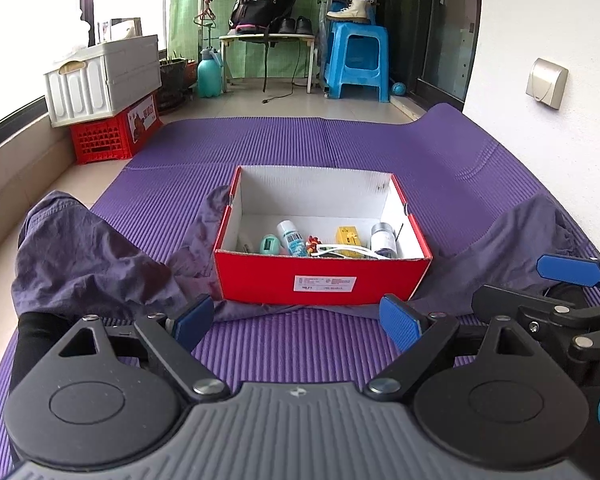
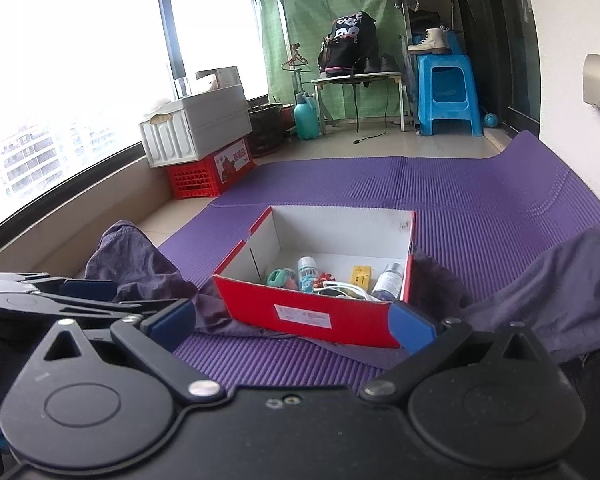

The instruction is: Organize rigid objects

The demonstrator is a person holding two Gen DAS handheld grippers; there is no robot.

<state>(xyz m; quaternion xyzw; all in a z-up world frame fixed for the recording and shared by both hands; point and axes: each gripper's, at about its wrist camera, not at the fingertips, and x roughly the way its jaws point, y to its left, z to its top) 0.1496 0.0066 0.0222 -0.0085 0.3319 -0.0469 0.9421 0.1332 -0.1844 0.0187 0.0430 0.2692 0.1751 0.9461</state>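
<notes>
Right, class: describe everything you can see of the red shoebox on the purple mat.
The red shoebox is an open, lidless cardboard carton, red outside and white inside, with a white printed label on its near wall. It sits upright and level on the purple mat, its near and side edges resting on crumpled grey-purple cloth. Inside lie small items, including a teal gadget, a white spray bottle, a yellow packet and a silver-capped jar. Neither gripper touches it.

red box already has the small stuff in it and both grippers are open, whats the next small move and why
Probably pull both back and stop. The red box already holds the spray bottle, yellow box, jar and white glasses. The left hand-held gripper and right hand-held gripper are open and empty, and no loose rigid item shows on the purple mat.
</notes>
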